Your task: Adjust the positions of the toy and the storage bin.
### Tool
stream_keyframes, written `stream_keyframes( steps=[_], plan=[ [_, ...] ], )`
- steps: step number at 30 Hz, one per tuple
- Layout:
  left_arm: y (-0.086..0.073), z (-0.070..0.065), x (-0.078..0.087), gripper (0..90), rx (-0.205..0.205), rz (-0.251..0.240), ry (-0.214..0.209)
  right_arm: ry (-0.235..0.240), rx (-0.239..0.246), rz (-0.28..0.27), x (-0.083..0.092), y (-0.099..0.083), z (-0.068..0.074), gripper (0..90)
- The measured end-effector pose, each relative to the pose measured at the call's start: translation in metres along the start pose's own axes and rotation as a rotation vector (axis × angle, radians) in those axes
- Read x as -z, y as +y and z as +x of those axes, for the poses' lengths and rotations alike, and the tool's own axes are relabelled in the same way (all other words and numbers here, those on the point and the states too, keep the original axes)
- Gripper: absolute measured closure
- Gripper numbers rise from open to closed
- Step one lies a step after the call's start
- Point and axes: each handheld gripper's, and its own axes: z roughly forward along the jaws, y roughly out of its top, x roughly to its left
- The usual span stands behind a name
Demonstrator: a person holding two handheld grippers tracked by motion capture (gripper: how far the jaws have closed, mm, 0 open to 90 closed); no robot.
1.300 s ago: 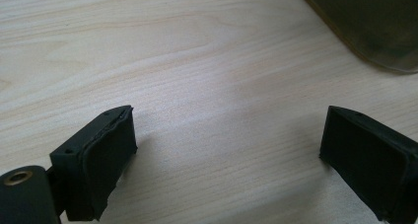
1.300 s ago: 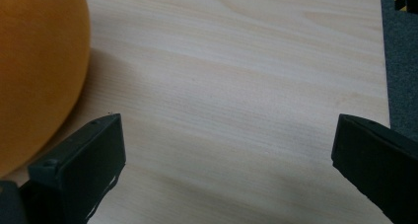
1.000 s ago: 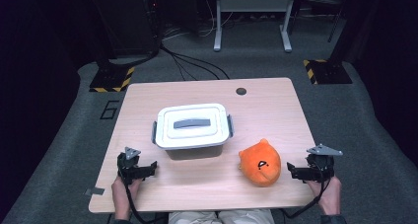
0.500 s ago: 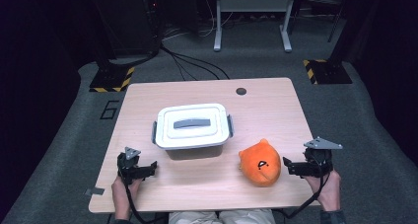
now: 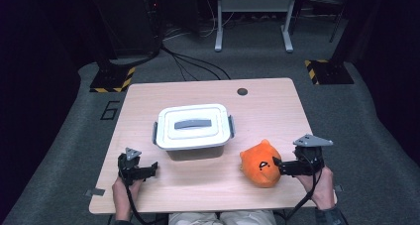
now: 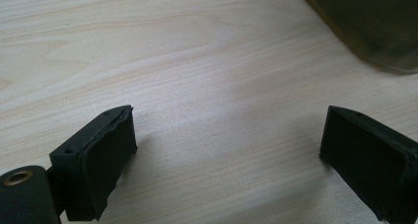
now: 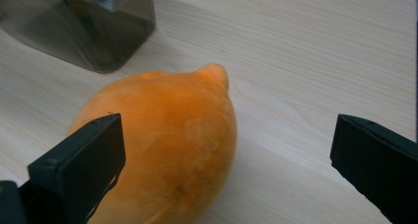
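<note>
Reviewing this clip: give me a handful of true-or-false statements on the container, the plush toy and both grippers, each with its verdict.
1. The container has its white lid on. True.
2. The right gripper is shut on the orange plush toy. False: its jaws stand open, the toy partly between them.
3. The left gripper is open over bare table. True.
4. The plush toy lies inside the container. False: it lies on the table, to the right of the container and nearer the person.
5. The left gripper holds the container's handle. False: it holds nothing, apart from the container.
</note>
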Motion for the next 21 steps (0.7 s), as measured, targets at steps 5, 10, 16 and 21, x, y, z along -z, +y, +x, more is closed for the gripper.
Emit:
stream_keyframes(
  steps=[5, 10, 16, 21],
  plan=[
    [0.0, 0.0, 0.0, 6.7, -0.001, 0.001, 0.0, 0.034, 0.037, 0.014, -0.005, 0.008, 0.017, 0.0],
    [0.0, 0.0, 0.0, 6.7, -0.001, 0.0, 0.001, 0.064, 0.069, 0.036, -0.015, 0.012, 0.032, 0.0],
    [0.0, 0.0, 0.0, 6.7, -0.001, 0.001, 0.001, 0.065, 0.078, 0.079, -0.032, 0.012, 0.044, 0.0],
    [0.0, 0.0, 0.0, 6.7, -0.001, 0.001, 0.0, 0.01, 0.094, 0.114, -0.045, 0.01, 0.049, 0.0]
  ],
)
